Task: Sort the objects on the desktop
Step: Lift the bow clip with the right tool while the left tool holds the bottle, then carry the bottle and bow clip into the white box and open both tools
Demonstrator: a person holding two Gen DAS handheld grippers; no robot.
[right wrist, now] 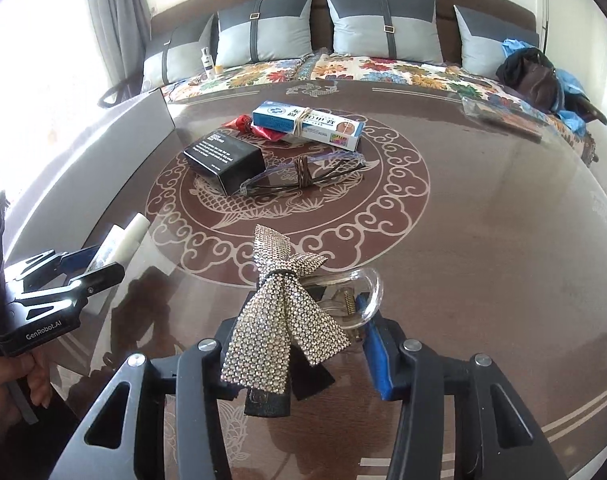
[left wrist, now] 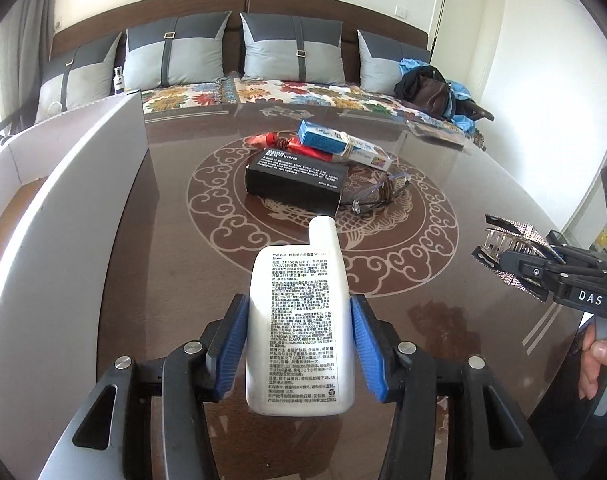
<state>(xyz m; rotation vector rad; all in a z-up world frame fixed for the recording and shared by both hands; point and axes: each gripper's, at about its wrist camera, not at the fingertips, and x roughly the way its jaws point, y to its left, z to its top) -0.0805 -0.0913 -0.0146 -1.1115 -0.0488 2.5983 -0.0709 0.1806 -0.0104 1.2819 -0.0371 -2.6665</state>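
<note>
The left gripper (left wrist: pixel 299 344) clamps a flat white sunscreen bottle (left wrist: pixel 299 332) between its blue pads (left wrist: pixel 233 344), cap end pointing away over the brown patterned table (left wrist: pixel 483 184). The left wrist view gives the bottle's whole printed back label; from the right wrist view only its white cap and a sliver of label (right wrist: pixel 121 242) show, sticking out of the left gripper (right wrist: pixel 93 264) at the picture's left edge, with the hand (right wrist: pixel 7 384) on its handle below.

The right gripper (right wrist: pixel 299 344) is closed on a rhinestone bow hair clip (right wrist: pixel 283 320), held above the table. Its own view shows the sparkling bow from above, the clear claw and spring to the right, and one blue pad (right wrist: pixel 377 360) against the clear part (the other pad is hidden under the bow). The left wrist view shows the same clip (left wrist: pixel 507 248) side-on at the right edge, its clear teeth jutting from the black fingers, and fingers of the right hand (left wrist: pixel 601 368) below.

At the table's middle medallion lie a black box with white lettering (left wrist: pixel 295 180), a blue-and-white carton bound with a rubber band (left wrist: pixel 343 144) resting on a red packet (left wrist: pixel 287 144), and folded glasses tied with a brown band (right wrist: pixel 303 174), clearest in the right view. A grey-white panel (left wrist: pixel 83 168) stands along the left side. Beyond the table stands a bed with a floral cover (right wrist: pixel 343 68) and grey cushions (right wrist: pixel 383 24); a small white bottle (right wrist: pixel 207 62) and a heap of dark bags and blue cloth (right wrist: pixel 543 76) are on it
</note>
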